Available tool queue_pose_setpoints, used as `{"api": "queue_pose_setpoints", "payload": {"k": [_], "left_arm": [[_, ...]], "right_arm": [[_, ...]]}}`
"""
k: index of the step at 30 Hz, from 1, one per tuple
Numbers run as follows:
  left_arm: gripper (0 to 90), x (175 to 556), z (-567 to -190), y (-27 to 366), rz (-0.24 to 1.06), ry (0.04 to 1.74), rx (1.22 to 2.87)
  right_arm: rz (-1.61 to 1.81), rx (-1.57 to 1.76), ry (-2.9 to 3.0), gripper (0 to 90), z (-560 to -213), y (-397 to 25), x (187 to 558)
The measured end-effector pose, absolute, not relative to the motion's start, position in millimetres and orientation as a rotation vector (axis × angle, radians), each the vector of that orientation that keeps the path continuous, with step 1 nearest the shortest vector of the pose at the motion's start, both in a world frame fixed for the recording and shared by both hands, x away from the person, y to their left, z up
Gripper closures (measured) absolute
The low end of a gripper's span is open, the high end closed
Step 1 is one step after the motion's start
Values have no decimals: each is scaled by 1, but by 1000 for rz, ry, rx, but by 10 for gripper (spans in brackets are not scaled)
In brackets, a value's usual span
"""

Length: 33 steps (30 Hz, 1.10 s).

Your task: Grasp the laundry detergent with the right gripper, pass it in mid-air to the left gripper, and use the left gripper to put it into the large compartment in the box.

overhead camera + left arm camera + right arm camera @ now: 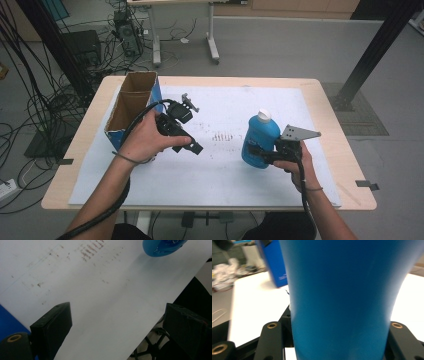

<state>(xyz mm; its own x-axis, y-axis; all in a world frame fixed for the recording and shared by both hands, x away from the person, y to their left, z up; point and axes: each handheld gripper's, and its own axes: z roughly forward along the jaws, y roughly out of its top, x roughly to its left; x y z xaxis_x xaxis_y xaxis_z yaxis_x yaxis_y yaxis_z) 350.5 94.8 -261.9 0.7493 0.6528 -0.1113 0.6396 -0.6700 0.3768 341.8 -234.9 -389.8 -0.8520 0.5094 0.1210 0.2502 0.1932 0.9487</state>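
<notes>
A blue bottle (260, 137) with a white cap stands upright right of the table's middle, and my right gripper (257, 152) is shut on its lower body. In the right gripper view the blue bottle (347, 295) sits between the two black jaws, pressed by both. My left gripper (192, 146) hovers over the white sheet beside the cardboard box (132, 107), tilted downward, its jaws wide apart with nothing between them. In the left gripper view the left gripper (117, 325) looks down at the stained sheet, with the bottle's base (162, 247) at the top.
The open cardboard box with blue sides stands at the table's left edge. A white sheet (220, 175) with reddish stains covers most of the tabletop. Beyond the table are cables, a black frame post (375, 50) and another desk's legs.
</notes>
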Motion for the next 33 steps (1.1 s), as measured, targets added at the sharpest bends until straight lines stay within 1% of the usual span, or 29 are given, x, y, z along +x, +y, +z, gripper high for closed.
{"api": "queue_pose_setpoints", "payload": {"k": [7,9,10,13,15,18,25,33], "left_arm": [[105,348,-233,90,16,732,2618],[104,348,-230,89,6,706,2628],[104,347,-222,87,6,650,2649],[104,345,-213,85,-14,552,2680],[104,345,-210,84,-20,534,2689],[104,342,-200,80,-23,460,2715],[104,337,-186,73,-26,349,2713],[105,334,-179,64,-31,287,2749]], "right_arm": [[1767,622,2329,442,-370,-232,343],[1774,601,2340,442,-367,-232,343],[1789,558,2356,443,-362,-230,343],[1805,483,2385,443,-356,-227,343],[1819,442,2409,443,-352,-225,342],[1844,383,2441,443,-347,-221,341],[1885,308,2497,443,-336,-214,339],[1885,214,2530,443,-330,-203,338]]}}
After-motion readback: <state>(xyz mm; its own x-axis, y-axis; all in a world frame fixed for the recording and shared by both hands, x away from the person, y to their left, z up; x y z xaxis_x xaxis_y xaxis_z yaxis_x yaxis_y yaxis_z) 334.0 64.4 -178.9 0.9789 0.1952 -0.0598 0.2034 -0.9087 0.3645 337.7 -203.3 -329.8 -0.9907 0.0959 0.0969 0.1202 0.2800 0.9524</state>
